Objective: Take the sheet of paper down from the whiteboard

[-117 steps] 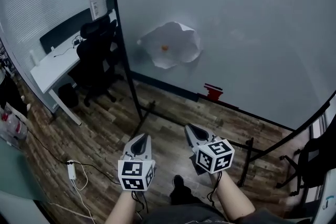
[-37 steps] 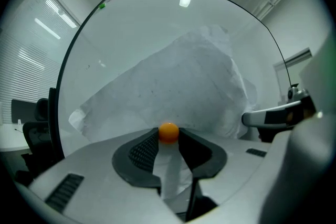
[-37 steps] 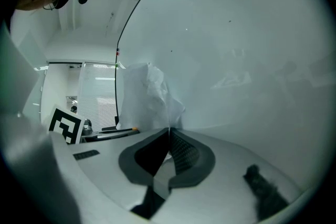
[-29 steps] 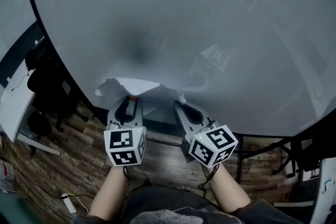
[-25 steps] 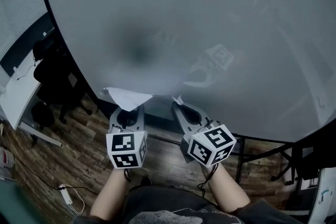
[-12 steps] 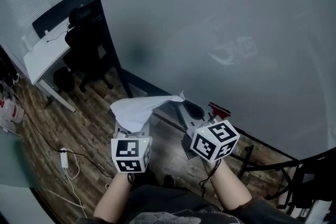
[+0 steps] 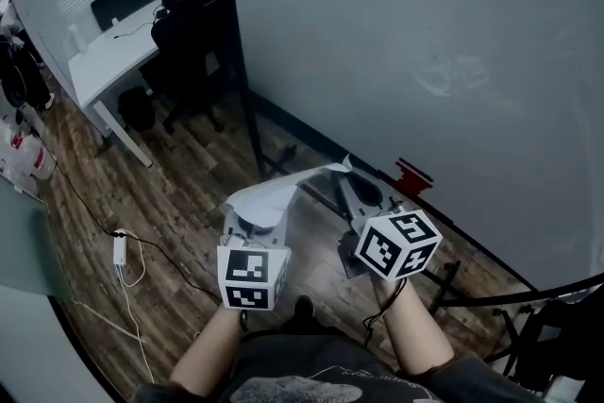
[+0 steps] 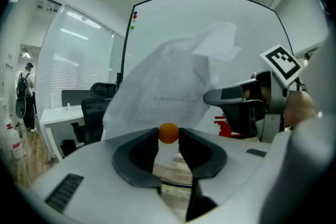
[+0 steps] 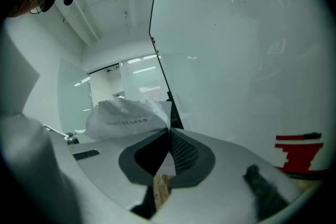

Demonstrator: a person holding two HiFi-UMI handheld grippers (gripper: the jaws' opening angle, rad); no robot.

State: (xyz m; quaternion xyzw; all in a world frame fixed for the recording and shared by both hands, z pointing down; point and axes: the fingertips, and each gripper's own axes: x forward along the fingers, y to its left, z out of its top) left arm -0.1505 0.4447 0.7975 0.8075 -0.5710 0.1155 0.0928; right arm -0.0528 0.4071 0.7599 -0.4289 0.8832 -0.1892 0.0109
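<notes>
We find the sheet of paper (image 7: 269, 193) clear of the whiteboard (image 7: 425, 33). It is carried low in the head view, at about 6 o'clock, between the two tools. The left gripper (image 8: 168, 140) is clamped on the round orange magnet (image 8: 168, 132), and the sheet rises behind it toward 12 o'clock. The right gripper (image 9: 169, 128) has its jaws together on a corner of the sheet.

In our judgement the removal is done and only the carrying-off remains. Both grips should stay firm and the tools should move as a pair, since drawing them apart could tear the pinched corner.

In the earliest frame the sheet hung on the board under its magnet and both tools were empty. A second ago the board filled the view. Now it stands off at 1 o'clock, with the desk (image 7: 113, 61) showing at 10 o'clock.
</notes>
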